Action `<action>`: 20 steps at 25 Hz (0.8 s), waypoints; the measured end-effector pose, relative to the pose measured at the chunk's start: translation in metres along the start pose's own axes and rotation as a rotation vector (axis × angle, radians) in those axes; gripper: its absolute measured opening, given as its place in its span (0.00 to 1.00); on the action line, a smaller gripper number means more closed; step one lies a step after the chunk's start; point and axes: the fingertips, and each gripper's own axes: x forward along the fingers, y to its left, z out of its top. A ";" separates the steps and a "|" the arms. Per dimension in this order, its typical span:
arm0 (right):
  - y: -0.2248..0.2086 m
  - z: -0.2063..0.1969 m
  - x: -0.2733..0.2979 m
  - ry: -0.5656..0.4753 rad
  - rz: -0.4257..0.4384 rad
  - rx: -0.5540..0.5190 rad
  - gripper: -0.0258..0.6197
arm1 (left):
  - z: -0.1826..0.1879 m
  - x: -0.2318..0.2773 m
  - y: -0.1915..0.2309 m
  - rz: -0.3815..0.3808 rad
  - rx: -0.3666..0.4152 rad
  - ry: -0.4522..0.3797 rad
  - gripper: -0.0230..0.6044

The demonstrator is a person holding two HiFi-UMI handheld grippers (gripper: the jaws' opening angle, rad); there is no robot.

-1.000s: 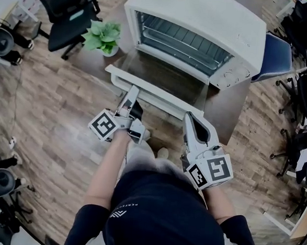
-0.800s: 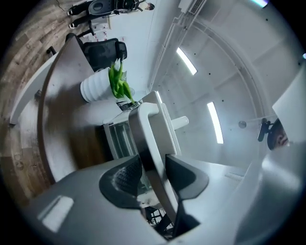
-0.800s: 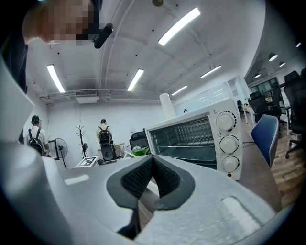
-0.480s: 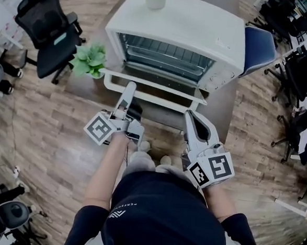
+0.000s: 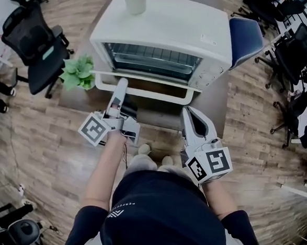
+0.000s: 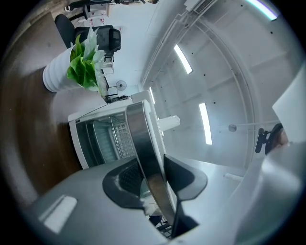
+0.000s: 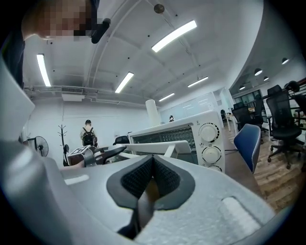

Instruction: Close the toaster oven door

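Observation:
A white toaster oven [image 5: 165,26] stands on a brown table [image 5: 159,114], and its door [image 5: 145,90] is tilted up, partly raised toward the opening. My left gripper [image 5: 119,88] reaches the door's left end. In the left gripper view the metal door handle [image 6: 143,143] runs between the left gripper's [image 6: 155,167] dark pads, which have just been closing and press on it. The wire rack inside the oven [image 6: 105,134] shows behind. My right gripper [image 5: 192,117] is shut and empty, short of the door's right end; the right gripper [image 7: 153,162] looks toward the oven [image 7: 191,131].
A potted plant [image 5: 78,73] sits on the table left of the oven. A white cylinder [image 5: 135,0] stands on the oven's top. A black office chair [image 5: 33,37] is at the left, a blue chair [image 5: 243,34] at the right, more chairs beyond. A distant person [image 7: 88,134] stands.
The door has swung up from lying nearly flat to a steep tilt. My left gripper rose with its handle. The right gripper shifted only slightly.

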 end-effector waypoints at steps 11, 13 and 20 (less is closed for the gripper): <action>-0.010 -0.004 0.003 -0.003 -0.085 0.005 0.04 | 0.011 0.031 -0.005 -0.050 -0.033 -0.008 0.23; -0.012 -0.005 0.003 -0.002 -0.103 0.006 0.04 | 0.013 0.037 -0.006 -0.059 -0.038 -0.005 0.23; -0.016 -0.009 0.009 -0.006 -0.149 0.014 0.04 | 0.017 0.058 -0.008 -0.084 -0.047 0.014 0.22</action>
